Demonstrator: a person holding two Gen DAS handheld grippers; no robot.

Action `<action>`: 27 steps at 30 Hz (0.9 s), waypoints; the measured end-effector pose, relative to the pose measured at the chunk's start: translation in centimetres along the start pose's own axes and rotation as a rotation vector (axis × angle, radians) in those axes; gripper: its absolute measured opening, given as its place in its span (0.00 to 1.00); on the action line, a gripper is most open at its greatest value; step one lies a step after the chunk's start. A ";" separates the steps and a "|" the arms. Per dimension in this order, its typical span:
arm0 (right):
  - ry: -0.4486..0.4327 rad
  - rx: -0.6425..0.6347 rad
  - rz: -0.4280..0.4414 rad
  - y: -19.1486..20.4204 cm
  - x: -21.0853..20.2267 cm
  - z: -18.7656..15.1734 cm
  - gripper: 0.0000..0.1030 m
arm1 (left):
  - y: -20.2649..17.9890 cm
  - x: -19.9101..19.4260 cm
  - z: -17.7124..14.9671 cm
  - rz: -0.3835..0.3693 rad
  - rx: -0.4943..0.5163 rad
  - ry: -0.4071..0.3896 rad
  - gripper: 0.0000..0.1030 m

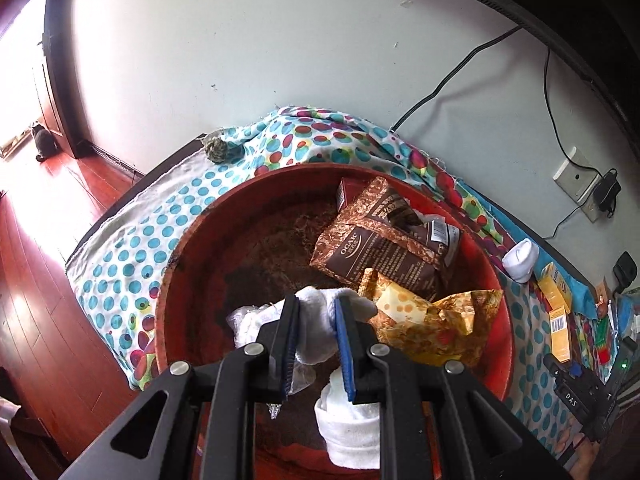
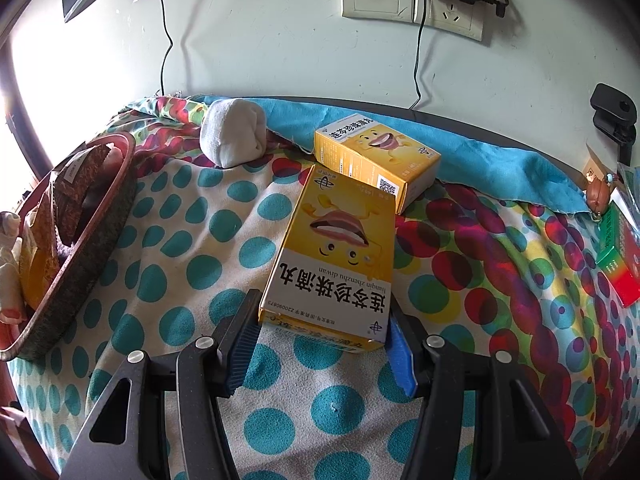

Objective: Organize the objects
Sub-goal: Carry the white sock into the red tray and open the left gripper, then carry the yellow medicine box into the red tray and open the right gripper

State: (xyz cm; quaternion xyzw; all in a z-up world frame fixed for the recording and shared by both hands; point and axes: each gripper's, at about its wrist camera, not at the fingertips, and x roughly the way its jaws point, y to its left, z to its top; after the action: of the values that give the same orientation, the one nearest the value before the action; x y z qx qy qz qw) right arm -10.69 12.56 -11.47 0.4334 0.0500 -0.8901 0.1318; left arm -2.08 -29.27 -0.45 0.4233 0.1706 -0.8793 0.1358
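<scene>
Socks and boxes, 1 in each gripper.

The left gripper (image 1: 316, 344) is squeezed shut on a rolled white sock (image 1: 316, 332), over the red bowl (image 1: 192, 248) where snack bags already lie. The sock looks soft and light, so a pinch across the fat middle should hold it. The right gripper (image 2: 320, 344) points flat along the spotted cloth (image 2: 168, 240), jaws wide around the near end of a yellow box (image 2: 332, 248); I cannot tell if they touch it. The box looks light, stiff and smooth; grip its 2 long sides.
</scene>
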 end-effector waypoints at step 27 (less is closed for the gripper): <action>-0.098 -0.029 -0.018 0.5 -1.7 -0.4 0.51 | -2.8 -1.5 -0.1 0.016 0.091 -0.076 0.47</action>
State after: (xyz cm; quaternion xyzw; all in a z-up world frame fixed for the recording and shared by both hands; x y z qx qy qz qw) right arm -9.19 12.48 -10.37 0.3869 0.0604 -0.9106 0.1324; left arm -2.13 -26.55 1.17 0.3967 0.1218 -0.9005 0.1300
